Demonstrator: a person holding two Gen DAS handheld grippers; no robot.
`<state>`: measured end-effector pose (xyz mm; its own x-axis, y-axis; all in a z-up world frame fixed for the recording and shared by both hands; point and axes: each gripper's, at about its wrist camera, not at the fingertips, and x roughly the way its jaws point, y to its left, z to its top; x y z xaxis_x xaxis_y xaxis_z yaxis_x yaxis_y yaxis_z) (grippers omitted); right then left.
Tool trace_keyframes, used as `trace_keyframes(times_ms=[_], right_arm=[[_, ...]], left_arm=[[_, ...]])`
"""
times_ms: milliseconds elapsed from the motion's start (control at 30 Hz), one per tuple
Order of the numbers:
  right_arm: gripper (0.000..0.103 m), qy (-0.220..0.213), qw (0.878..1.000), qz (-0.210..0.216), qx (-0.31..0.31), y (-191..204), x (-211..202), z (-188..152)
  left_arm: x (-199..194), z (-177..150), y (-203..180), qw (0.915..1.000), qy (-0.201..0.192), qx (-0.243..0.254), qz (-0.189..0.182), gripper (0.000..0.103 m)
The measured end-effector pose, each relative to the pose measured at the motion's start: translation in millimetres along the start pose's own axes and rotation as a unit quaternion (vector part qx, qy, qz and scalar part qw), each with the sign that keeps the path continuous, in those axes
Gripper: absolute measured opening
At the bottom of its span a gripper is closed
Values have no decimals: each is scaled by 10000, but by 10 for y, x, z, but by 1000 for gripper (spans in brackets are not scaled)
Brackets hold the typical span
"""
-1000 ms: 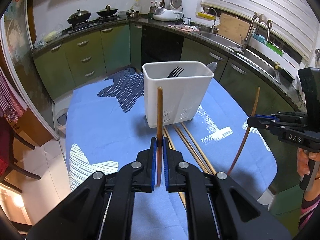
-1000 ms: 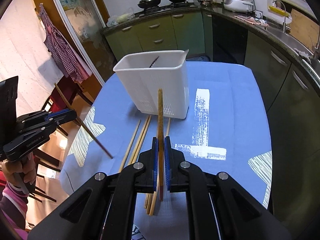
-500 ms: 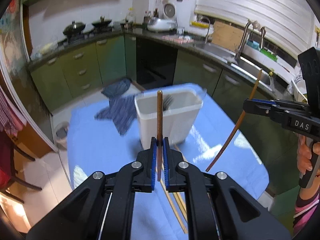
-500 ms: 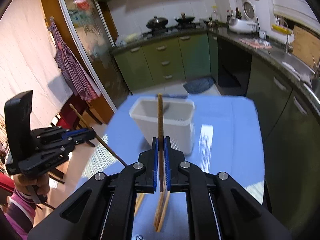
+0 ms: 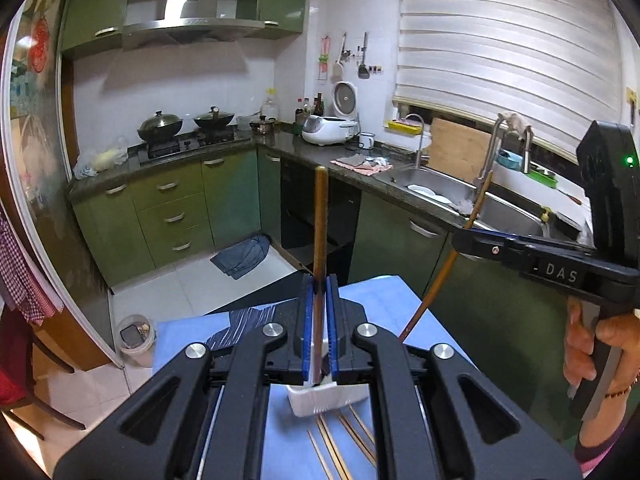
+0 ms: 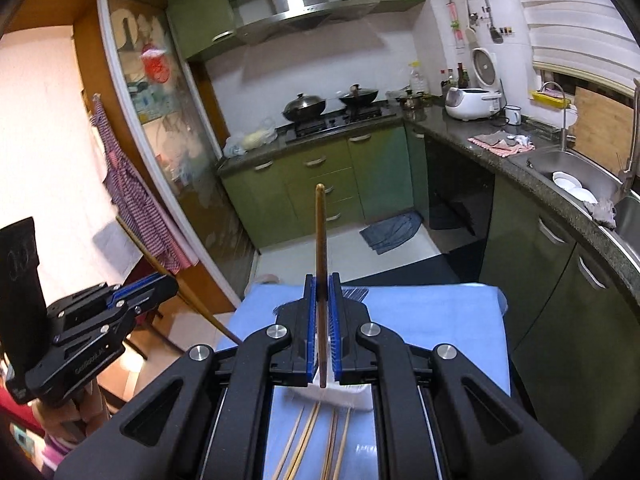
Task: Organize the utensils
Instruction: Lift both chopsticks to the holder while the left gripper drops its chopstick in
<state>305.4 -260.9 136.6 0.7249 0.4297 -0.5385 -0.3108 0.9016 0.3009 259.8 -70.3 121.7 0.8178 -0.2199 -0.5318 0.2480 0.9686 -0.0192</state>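
My left gripper [image 5: 320,286] is shut on a brown chopstick [image 5: 320,220] that stands up between the blue pads. My right gripper [image 6: 322,284] is shut on another brown chopstick [image 6: 320,232]. Both are raised high above the blue table. The white utensil holder [image 5: 328,400] shows only as a sliver under the left jaws, and in the right wrist view [image 6: 344,394] under the right jaws. Several loose chopsticks [image 6: 312,436] lie on the cloth in front of it. The right gripper shows in the left view [image 5: 468,240], and the left gripper in the right view [image 6: 160,284].
The blue tablecloth [image 6: 420,320] covers the table below. Green kitchen cabinets [image 5: 176,216], a stove with woks [image 5: 184,124] and a sink counter [image 5: 432,188] ring the room. A grey cloth [image 5: 244,254] lies on the floor.
Both grippers have risen and tilted up with their chopsticks. The white holder has dropped from the middle of each view to beneath the jaws.
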Motion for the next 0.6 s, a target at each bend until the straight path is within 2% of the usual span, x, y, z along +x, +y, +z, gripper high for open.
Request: trace_keyframes(times_ms=[233, 400, 533, 600], right_arm=[[7, 289, 9996, -71, 33, -108, 470, -52], [7, 328, 9994, -84, 66, -179, 595, -92], [7, 341, 9993, -117, 59, -186, 650, -136], [7, 369, 9992, -122, 46, -165, 674, -182]], left_arm=[[611, -179, 124, 9988, 435, -109, 185, 6], [850, -362, 193, 9960, 878, -148, 98, 8], [772, -425, 209, 9964, 839, -125, 75, 25], [694, -440, 205, 9968, 784, -113, 60, 27]])
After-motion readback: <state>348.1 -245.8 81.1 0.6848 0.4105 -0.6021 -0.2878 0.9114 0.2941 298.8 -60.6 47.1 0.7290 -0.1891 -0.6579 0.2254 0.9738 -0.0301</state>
